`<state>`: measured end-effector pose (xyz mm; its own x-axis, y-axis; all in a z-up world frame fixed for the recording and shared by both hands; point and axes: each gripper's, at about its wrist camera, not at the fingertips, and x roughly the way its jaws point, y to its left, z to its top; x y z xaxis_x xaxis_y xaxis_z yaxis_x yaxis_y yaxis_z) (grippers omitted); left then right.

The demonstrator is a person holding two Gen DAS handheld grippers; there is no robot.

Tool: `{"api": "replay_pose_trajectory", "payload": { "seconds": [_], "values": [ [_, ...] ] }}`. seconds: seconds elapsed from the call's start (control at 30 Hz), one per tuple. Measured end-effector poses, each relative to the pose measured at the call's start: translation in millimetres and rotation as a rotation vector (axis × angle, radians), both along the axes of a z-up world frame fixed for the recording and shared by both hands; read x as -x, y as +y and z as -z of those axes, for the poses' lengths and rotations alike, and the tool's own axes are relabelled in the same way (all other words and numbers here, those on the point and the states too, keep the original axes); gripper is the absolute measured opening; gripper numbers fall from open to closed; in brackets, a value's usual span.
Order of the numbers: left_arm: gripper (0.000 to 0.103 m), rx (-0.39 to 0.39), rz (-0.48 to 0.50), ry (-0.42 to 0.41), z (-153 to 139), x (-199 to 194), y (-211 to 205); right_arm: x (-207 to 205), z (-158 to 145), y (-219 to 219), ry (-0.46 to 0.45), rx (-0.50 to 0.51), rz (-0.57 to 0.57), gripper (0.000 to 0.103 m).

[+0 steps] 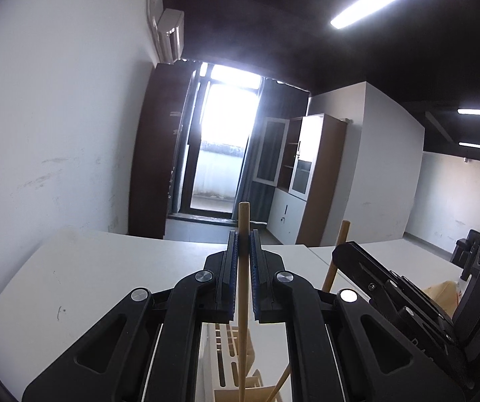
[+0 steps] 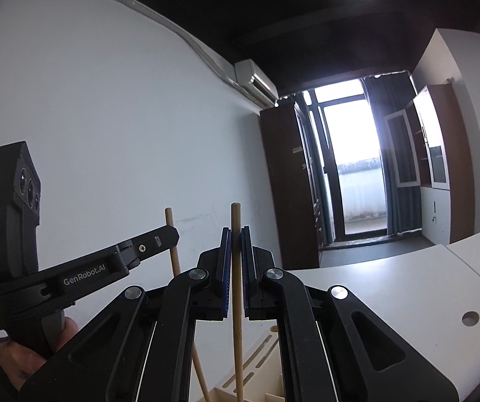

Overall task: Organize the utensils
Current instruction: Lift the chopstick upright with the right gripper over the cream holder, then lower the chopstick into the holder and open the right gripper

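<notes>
Above the white table (image 1: 106, 268), my left gripper (image 1: 244, 234) is clamped on a wooden stick (image 1: 243, 221) that stands upright, its top poking just past the fingertips. My right gripper (image 2: 235, 234) is clamped on a second stick (image 2: 235, 221), also upright. Both sticks run down toward a cream slotted rack (image 2: 256, 361) on the table below. Beside me, each gripper appears in the other's view.

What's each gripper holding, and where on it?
Left gripper pinches a chopstick just below its top end; right gripper pinches another chopstick likewise.
</notes>
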<state>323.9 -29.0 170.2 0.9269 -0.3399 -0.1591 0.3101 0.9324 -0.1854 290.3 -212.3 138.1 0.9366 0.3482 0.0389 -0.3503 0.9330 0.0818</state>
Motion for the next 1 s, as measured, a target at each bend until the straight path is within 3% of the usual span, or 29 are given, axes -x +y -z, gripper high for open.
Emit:
{"api": "replay_pose_trajectory", "payload": {
  "seconds": [0.5,1.0],
  "values": [
    [0.007,-0.051,-0.042,0.076,49.8,-20.0,-2.9,-26.4,28.9,16.7,0.114,0.058,0.022,0.007],
    [0.007,-0.084,-0.049,0.107,71.3,-29.8,-5.3,-31.0,48.0,17.4,0.173,0.057,0.033,0.007]
  ]
}}
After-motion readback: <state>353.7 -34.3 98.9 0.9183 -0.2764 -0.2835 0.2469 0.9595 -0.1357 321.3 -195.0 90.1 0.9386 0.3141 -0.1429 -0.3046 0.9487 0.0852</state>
